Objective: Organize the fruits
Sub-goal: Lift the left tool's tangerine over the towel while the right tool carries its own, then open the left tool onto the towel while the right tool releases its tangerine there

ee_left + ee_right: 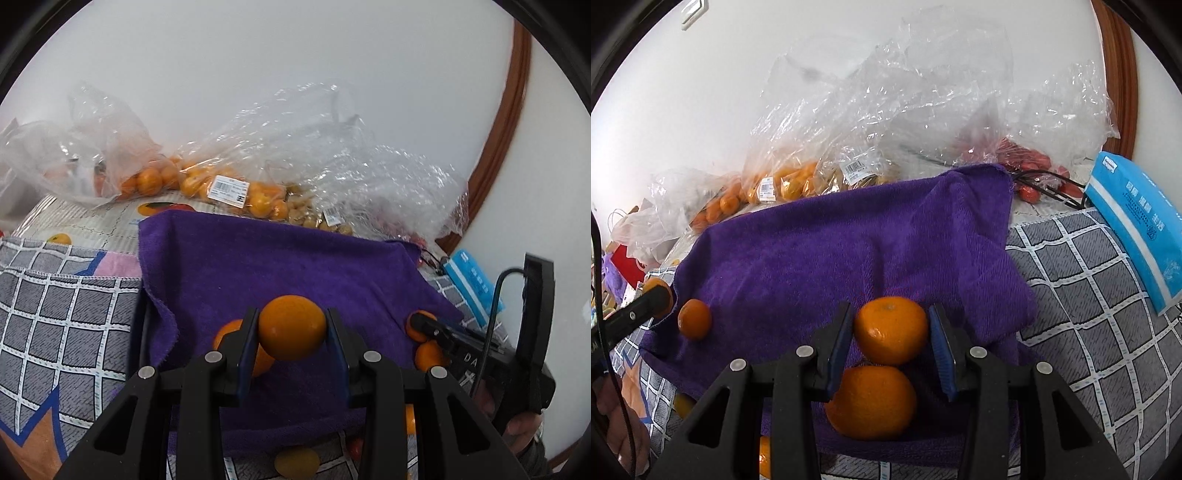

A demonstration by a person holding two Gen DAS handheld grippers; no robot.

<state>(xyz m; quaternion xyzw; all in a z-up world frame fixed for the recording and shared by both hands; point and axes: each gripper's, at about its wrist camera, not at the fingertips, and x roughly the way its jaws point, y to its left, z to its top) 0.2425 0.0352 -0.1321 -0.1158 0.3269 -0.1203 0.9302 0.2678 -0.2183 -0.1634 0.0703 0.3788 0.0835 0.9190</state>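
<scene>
A purple towel (280, 258) (831, 251) is spread over the table. My left gripper (292, 314) is shut on a smooth orange (291, 334), held a little above the towel. Another orange (226, 332) lies on the towel behind its left finger. In the right wrist view my right gripper (891, 317) has its blue pads against both sides of a mandarin (891, 332), low over the towel. A second mandarin (871, 400) lies right below it. A small orange (695, 324) rests at the towel's left edge, beside the left gripper's finger (652, 301).
Clear plastic bags of oranges (221, 188) (783, 184), pale nuts (310, 214) and red fruit (1030, 158) are heaped against the white wall. A blue tissue pack (1134, 221) lies at the right on the grey checked cloth (1089, 295). A hand (517, 424) holds the right gripper.
</scene>
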